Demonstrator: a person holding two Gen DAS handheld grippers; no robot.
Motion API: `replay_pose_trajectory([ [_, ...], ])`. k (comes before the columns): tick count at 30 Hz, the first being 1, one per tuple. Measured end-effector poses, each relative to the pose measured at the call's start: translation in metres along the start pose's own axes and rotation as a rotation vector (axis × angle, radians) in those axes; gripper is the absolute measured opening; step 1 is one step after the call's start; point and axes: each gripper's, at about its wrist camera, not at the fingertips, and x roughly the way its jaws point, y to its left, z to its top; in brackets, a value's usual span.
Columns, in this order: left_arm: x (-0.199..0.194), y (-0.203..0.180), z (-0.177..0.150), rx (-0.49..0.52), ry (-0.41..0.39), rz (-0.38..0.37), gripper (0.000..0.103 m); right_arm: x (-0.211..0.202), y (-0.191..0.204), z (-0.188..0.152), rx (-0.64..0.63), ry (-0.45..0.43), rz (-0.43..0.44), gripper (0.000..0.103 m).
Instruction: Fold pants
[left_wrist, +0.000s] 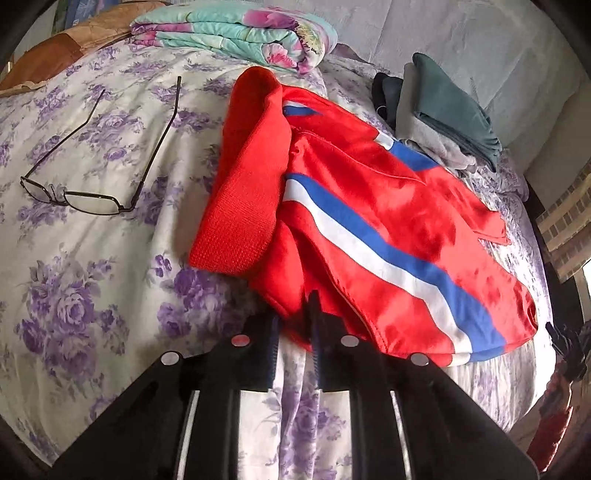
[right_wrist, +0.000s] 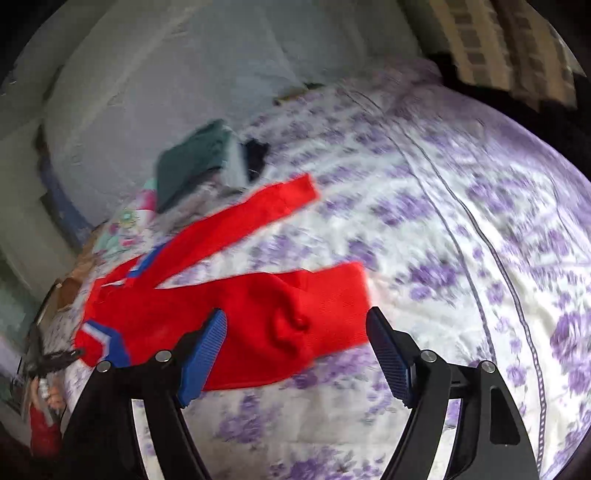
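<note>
The red pants (left_wrist: 369, 236) with a white and blue side stripe lie on the purple-flowered bedsheet (left_wrist: 92, 258). In the left wrist view my left gripper (left_wrist: 293, 314) is shut on the near edge of the pants, its jaws nearly together with red cloth between them. A ribbed red cuff (left_wrist: 243, 192) is folded over to the left. In the blurred right wrist view my right gripper (right_wrist: 295, 343) is open and empty, just above the ribbed cuff end of one pant leg (right_wrist: 288, 317). The other leg (right_wrist: 258, 210) stretches away behind it.
Eyeglasses (left_wrist: 92, 173) lie on the sheet left of the pants. A folded floral blanket (left_wrist: 236, 33) sits at the back. A stack of folded grey and green clothes (left_wrist: 447, 110) lies at the back right, and also shows in the right wrist view (right_wrist: 199, 158).
</note>
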Motion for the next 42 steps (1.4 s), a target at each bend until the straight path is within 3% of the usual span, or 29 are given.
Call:
replay_pose_trajectory([
  [2,0.0,0.003,-0.002,-0.008,-0.002,-0.023,0.023,0.011,-0.017,-0.008,0.08,0.027,-0.039,0.078],
  [4,0.001,0.006,-0.003,-0.025,0.006,-0.045,0.029,0.027,-0.036,-0.017,0.18,0.086,0.005,0.08],
  [6,0.004,0.006,0.001,-0.065,0.02,-0.086,0.043,0.03,-0.032,-0.021,0.153,0.06,0.016,0.08],
  [7,0.004,0.006,0.003,-0.082,0.023,-0.107,0.058,0.033,-0.028,-0.02,0.136,0.06,0.038,0.078],
  [8,0.006,0.001,0.007,-0.099,0.018,-0.132,0.068,0.038,-0.025,-0.018,0.129,0.051,0.084,0.066],
  [9,0.007,-0.003,0.01,-0.1,0.005,-0.119,0.069,0.043,-0.023,-0.016,0.133,0.051,0.108,0.043],
  [11,0.013,-0.011,0.014,-0.079,-0.014,-0.058,0.065,0.057,-0.023,-0.014,0.167,0.071,0.162,0.023],
  [12,0.014,-0.014,0.015,-0.068,-0.021,-0.03,0.06,0.06,-0.022,-0.014,0.177,0.067,0.172,0.023],
  [14,0.013,-0.013,0.015,-0.062,-0.031,0.028,0.019,0.051,-0.017,-0.011,0.157,0.028,0.176,0.021],
  [15,0.011,-0.008,0.014,-0.072,-0.024,0.001,0.013,0.041,-0.014,-0.009,0.131,-0.001,0.176,0.021],
  [18,-0.005,0.002,0.01,-0.116,-0.036,-0.049,0.006,0.022,-0.012,-0.005,0.093,-0.036,0.173,0.02],
  [21,-0.025,-0.007,-0.004,-0.066,-0.047,-0.052,0.005,0.01,-0.017,-0.005,0.082,-0.035,0.158,0.02],
  [23,-0.024,-0.008,-0.014,-0.048,-0.021,-0.046,0.007,0.015,-0.026,-0.014,0.089,0.006,0.134,0.021],
  [25,-0.012,0.001,-0.022,-0.058,0.025,-0.02,0.015,0.036,-0.039,-0.026,0.092,0.111,0.093,0.023],
  [26,-0.008,0.009,-0.025,-0.075,0.044,-0.036,0.015,0.036,-0.041,-0.029,0.098,0.103,0.107,0.025],
  [28,-0.018,0.019,-0.028,-0.12,0.032,-0.088,0.017,0.021,-0.041,-0.026,0.108,0.071,0.086,0.041],
  [29,-0.03,0.022,-0.028,-0.131,0.008,-0.087,0.026,0.012,-0.038,-0.023,0.091,0.034,0.04,0.055],
  [30,-0.043,0.022,-0.029,-0.123,-0.034,-0.05,0.032,-0.003,-0.031,-0.016,0.036,-0.036,-0.058,0.06],
  [31,-0.059,0.021,-0.029,-0.097,-0.099,0.04,0.045,-0.01,-0.025,-0.012,-0.01,-0.069,-0.113,0.06],
  [33,-0.079,0.011,-0.025,-0.048,-0.2,0.219,0.049,-0.019,-0.007,0.002,-0.102,-0.119,-0.154,0.06],
  [34,-0.084,0.004,-0.02,-0.021,-0.238,0.271,0.049,-0.018,0.001,0.006,-0.119,-0.125,-0.127,0.06],
  [35,-0.084,-0.004,-0.013,0.003,-0.25,0.266,0.05,-0.013,0.009,0.012,-0.132,-0.122,-0.084,0.06],
  [37,-0.075,-0.023,0.002,0.037,-0.23,0.188,0.051,0.008,0.036,0.02,-0.162,-0.09,0.02,0.06],
  [39,-0.052,-0.051,0.018,0.098,-0.194,0.115,0.058,0.035,0.063,0.021,-0.199,-0.032,0.102,0.06],
  [40,-0.033,-0.068,0.026,0.147,-0.168,0.098,0.065,0.054,0.079,0.019,-0.219,0.013,0.141,0.06],
  [42,0.001,-0.084,0.034,0.202,-0.117,0.119,0.068,0.088,0.101,0.013,-0.246,0.106,0.195,0.06],
])
